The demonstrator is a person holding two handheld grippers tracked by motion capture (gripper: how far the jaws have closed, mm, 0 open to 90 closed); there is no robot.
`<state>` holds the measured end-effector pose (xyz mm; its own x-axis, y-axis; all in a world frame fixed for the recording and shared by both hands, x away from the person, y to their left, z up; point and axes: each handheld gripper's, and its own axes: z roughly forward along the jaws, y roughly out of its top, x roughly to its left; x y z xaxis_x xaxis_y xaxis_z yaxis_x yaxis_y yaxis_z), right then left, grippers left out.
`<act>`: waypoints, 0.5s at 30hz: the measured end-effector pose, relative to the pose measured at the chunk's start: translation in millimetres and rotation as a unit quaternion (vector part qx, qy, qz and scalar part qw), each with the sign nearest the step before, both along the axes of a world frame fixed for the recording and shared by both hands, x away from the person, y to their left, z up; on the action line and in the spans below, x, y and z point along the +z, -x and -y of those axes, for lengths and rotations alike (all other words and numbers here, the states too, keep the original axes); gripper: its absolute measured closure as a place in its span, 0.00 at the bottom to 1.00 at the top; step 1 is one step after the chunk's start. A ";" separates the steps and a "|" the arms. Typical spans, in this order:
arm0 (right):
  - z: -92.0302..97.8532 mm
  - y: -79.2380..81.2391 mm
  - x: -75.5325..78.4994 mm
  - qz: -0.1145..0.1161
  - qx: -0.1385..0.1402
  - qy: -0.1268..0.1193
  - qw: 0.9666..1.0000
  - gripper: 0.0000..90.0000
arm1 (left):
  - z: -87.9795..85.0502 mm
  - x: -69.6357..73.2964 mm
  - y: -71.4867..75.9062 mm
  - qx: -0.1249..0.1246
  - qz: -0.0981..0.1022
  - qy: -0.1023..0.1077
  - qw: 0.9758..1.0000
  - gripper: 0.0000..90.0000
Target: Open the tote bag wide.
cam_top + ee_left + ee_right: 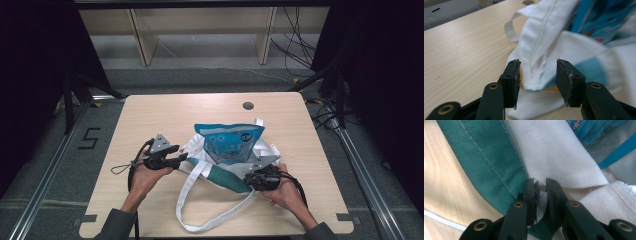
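Your left gripper point(179, 159) has its fingers parted in the high view, held just at the left edge of the white tote bag point(200, 170) that lies mid-table point(150, 115); your right gripper point(251, 181) sits at the bag's near right side, by its green band point(225, 178). A blue snack packet point(231, 141) sticks up out of the bag's mouth.

From the left gripper view, your fingers point(510, 82) stand apart with a fold of the white bag point(541, 57) hanging between them, neither pad pressing it.

From the right gripper view, your fingers point(530, 195) are drawn narrow and pinch a bit of white cloth point(543, 201) right where the green band point(484, 157) meets the white.
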<state>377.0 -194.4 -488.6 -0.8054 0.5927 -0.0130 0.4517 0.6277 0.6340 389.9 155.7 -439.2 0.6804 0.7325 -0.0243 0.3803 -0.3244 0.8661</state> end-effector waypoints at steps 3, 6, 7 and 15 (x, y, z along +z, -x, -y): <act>2.0 -2.9 1.6 0.002 0.021 0.004 1.000 0.87 | 12.1 9.2 17.7 -0.029 0.005 0.024 0.999 0.59; 1.4 -3.0 0.0 0.011 0.017 -0.003 1.000 0.87 | 32.8 15.1 27.6 -0.061 0.017 0.035 0.997 0.61; 1.4 -3.3 0.0 0.012 0.019 -0.002 1.000 0.87 | 40.8 15.3 29.5 -0.071 0.016 0.041 0.997 0.63; 1.4 -2.6 0.3 0.008 0.018 -0.003 1.000 0.87 | 80.8 -11.9 20.5 -0.103 0.011 -0.011 0.995 0.96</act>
<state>379.6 -195.9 -488.3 -0.8253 0.5642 -0.0218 0.4195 0.6385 0.6453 369.4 74.8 -451.1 0.8162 0.5778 0.0064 0.2854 -0.4128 0.8650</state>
